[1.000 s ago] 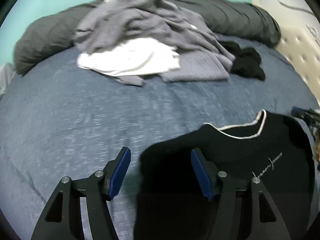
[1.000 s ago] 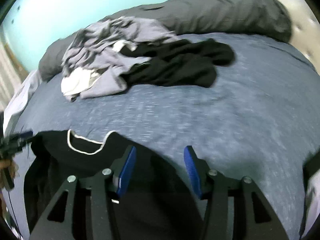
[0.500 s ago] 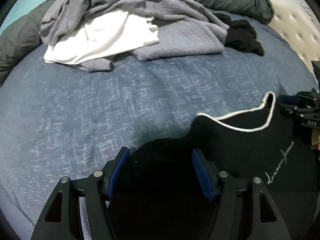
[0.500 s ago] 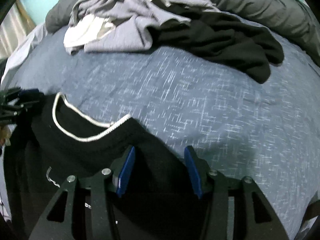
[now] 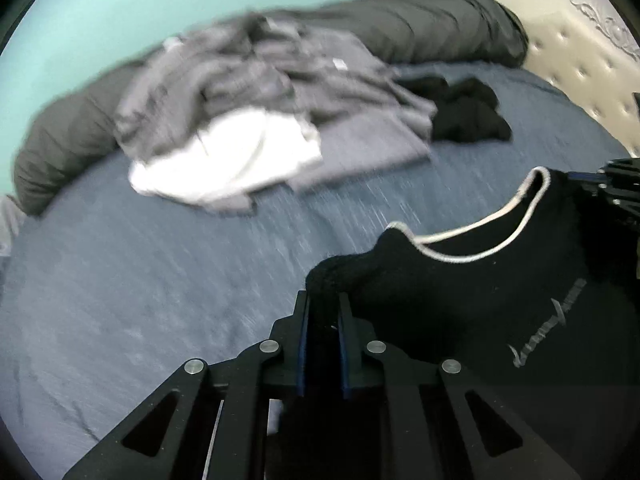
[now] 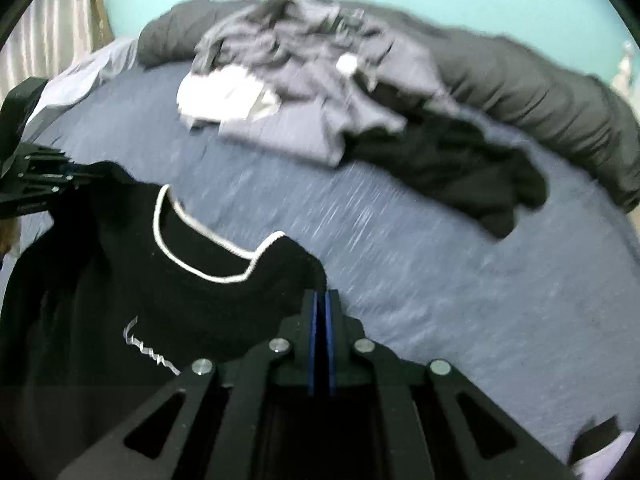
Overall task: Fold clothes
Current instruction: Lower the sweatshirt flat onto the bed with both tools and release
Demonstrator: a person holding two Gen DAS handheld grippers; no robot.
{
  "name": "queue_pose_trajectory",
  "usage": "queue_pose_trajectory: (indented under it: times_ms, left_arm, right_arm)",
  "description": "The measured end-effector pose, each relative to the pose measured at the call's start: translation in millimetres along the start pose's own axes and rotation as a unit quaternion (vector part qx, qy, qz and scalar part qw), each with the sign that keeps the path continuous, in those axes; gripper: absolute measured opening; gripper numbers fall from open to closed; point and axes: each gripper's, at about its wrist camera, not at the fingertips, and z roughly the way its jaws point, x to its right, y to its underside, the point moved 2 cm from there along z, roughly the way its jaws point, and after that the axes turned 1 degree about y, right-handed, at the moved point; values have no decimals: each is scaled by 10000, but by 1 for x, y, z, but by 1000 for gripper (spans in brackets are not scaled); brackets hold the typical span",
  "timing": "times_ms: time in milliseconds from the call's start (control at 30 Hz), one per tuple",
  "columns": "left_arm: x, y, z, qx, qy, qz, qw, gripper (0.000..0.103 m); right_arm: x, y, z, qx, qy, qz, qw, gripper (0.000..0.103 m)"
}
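A black shirt (image 5: pixel 500 292) with a white-trimmed neckline and white script print hangs between my two grippers above the blue bed (image 5: pixel 140 300). My left gripper (image 5: pixel 323 300) is shut on one shoulder of the shirt. My right gripper (image 6: pixel 320 300) is shut on the other shoulder of the shirt (image 6: pixel 160 288). Each gripper shows at the edge of the other's view: the right one at the far right (image 5: pixel 612 188), the left one at the far left (image 6: pixel 40 184).
A pile of grey and white clothes (image 5: pixel 260 128) lies at the back of the bed, with a black garment (image 6: pixel 460 168) beside it. A dark grey rolled duvet (image 5: pixel 440 28) lines the far edge. A tufted cream headboard (image 5: pixel 580 72) stands at the right.
Both grippers have closed on the shirt's shoulders; they were open over it before. The shirt has been lifted off the bed and both views have tilted up.
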Motion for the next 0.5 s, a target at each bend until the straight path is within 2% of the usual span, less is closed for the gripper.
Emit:
queue_pose_trajectory:
  times_ms: [167,233,300,500]
  left_arm:
    - [-15,-26,-14,523,-487,-223,9972,12]
    - [-15,-30,-7,492,-545,-239,9970,12]
    - [-12,-30,7,367,-587,-207,9974,12]
    - [-5,-14,56,-55,-787,-135,9968,12]
  right_arm:
    - [12,-26,-24,608,579,105,9964,3]
    - [15,-32,-27,784,750,193,9939,3]
    - [13,-34,-21,758,848,158,9934,3]
    - [-3,-20,30,263,1194,-46,9925,3]
